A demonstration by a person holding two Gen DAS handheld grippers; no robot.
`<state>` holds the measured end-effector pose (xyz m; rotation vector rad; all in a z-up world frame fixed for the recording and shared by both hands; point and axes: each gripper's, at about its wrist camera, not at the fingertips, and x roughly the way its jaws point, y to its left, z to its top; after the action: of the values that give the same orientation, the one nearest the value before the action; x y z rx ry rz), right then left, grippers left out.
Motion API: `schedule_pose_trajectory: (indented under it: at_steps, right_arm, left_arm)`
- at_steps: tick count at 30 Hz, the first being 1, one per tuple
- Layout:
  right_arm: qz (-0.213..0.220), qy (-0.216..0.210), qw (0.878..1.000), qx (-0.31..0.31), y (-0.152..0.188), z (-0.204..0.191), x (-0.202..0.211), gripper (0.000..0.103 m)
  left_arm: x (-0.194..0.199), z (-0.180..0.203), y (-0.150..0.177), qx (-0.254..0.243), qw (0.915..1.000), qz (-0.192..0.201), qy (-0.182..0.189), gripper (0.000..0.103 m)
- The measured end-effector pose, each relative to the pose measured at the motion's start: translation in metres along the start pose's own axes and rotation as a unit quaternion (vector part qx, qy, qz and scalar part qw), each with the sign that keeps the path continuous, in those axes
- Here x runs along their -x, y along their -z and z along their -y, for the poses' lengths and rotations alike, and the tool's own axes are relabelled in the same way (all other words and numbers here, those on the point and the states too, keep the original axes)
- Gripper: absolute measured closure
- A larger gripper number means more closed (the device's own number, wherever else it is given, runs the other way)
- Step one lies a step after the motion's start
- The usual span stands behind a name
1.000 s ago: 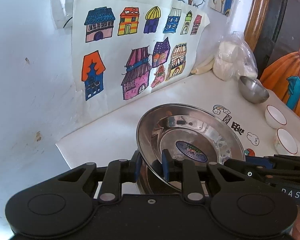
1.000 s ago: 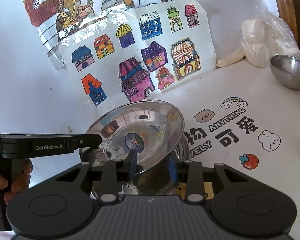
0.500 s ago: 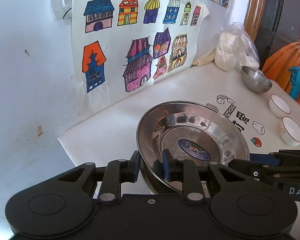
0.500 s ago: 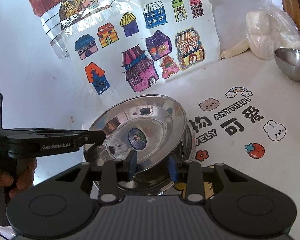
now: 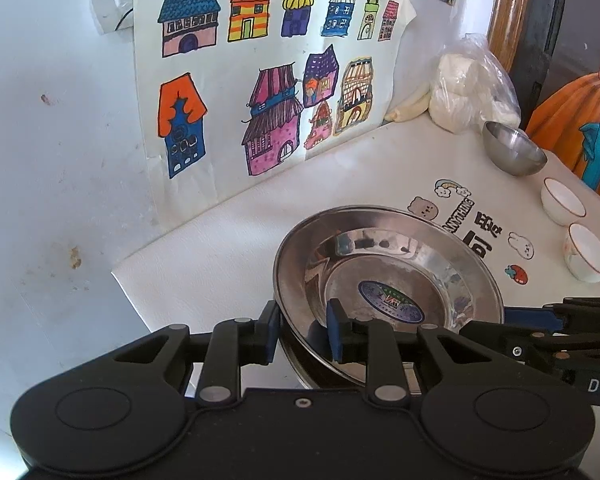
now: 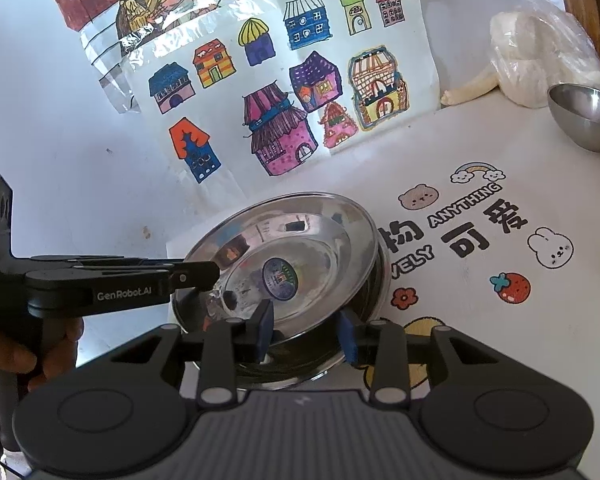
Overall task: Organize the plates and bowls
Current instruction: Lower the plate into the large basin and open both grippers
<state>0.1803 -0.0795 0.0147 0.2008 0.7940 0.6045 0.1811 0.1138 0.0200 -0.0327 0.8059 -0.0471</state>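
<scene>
A shiny steel plate with a round sticker in its middle hangs tilted over a second steel plate that lies on the table. My left gripper is shut on the upper plate's near-left rim, one blue pad outside the wall and one inside. In the right wrist view the same plate slopes over the lower plate. The left gripper meets its left edge there. My right gripper has the plate's near rim between its jaws, which are opening and stand clear of the metal.
A steel bowl and two white cups stand at the far right of the printed table mat. A plastic bag of white lumps leans in the back corner. House drawings cover the wall behind.
The right gripper's pads stand a little wider apart around the plate's rim. Both hands and the tilted plate have hardly shifted.
</scene>
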Motion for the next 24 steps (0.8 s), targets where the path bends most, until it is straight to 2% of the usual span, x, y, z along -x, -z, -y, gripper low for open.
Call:
schedule_pose_trajectory:
  at_steps: [5, 14, 17, 20, 21, 24]
  right_arm:
    - [-0.003, 0.000, 1.000, 0.007, 0.002, -0.005, 0.000, 0.058]
    - [-0.010, 0.000, 1.000, 0.021, 0.000, -0.009, 0.002, 0.054]
    - [-0.008, -0.004, 1.000, 0.021, 0.000, -0.008, 0.003, 0.047]
    - [-0.009, -0.002, 1.000, 0.024, 0.001, -0.009, 0.005, 0.036]
    - [-0.009, 0.001, 1.000, 0.026, 0.001, -0.010, 0.006, 0.031]
    - [-0.001, -0.001, 1.000, 0.029, 0.001, -0.010, 0.011, 0.026]
  left_arm:
    - [-0.001, 0.005, 0.004, -0.016, 0.9998, 0.000, -0.011, 0.074]
    - [-0.007, 0.001, 0.006, -0.014, 0.9998, -0.010, -0.007, 0.072]
    - [-0.007, 0.002, 0.005, -0.015, 0.9998, -0.009, -0.008, 0.071]
    - [-0.007, 0.001, 0.004, -0.013, 0.9998, -0.009, -0.010, 0.068]
    - [-0.007, 0.000, 0.004, -0.012, 0.9998, -0.008, -0.011, 0.065]
    - [-0.006, 0.000, 0.003, -0.009, 0.9998, -0.007, -0.014, 0.060]
